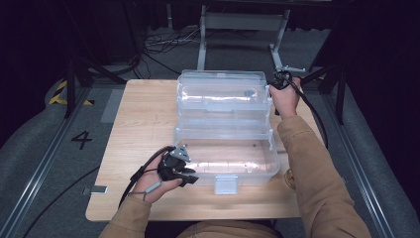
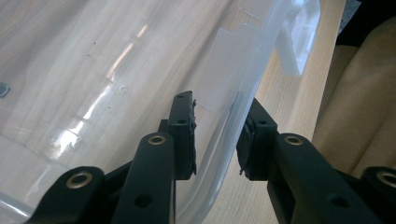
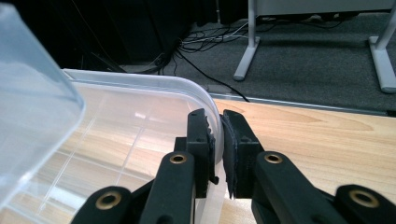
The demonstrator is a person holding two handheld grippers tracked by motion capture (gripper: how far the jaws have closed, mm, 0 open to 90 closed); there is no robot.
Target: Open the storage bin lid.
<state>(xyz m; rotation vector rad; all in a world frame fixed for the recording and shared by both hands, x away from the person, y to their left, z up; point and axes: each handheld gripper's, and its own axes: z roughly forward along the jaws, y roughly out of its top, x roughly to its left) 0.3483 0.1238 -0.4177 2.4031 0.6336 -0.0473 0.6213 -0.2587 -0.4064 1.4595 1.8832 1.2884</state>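
- Here, in the high view, a clear plastic storage box (image 1: 225, 161) sits near the front edge of the wooden table (image 1: 143, 119), its hinged clear lid (image 1: 223, 94) swung up and back behind it. The left gripper (image 1: 184, 174) is at the box's front left rim, beside the white latch (image 1: 225, 184); the right gripper (image 1: 278, 82) is out at the lid's far right corner.
- In the left gripper view, the jaws straddle the box's front wall, one pad inside and one outside. The outer pad looks to touch the rim, while a gap shows at the inner pad, so I judge this a loose hold, not a clamp. To steady the box well, that hand should close firmly and keep the base flat on the table.
- In the right gripper view, the jaws are pinched on the lid's rounded corner edge, pads pressing from both sides. The grip is thin and near the pad tips, so the lid could slip out.
- For closing the lid, I would swing the right hand in an arc about the hinge rather than pull straight, go slowly, and line the lid up over the rim before the latch meets the front.
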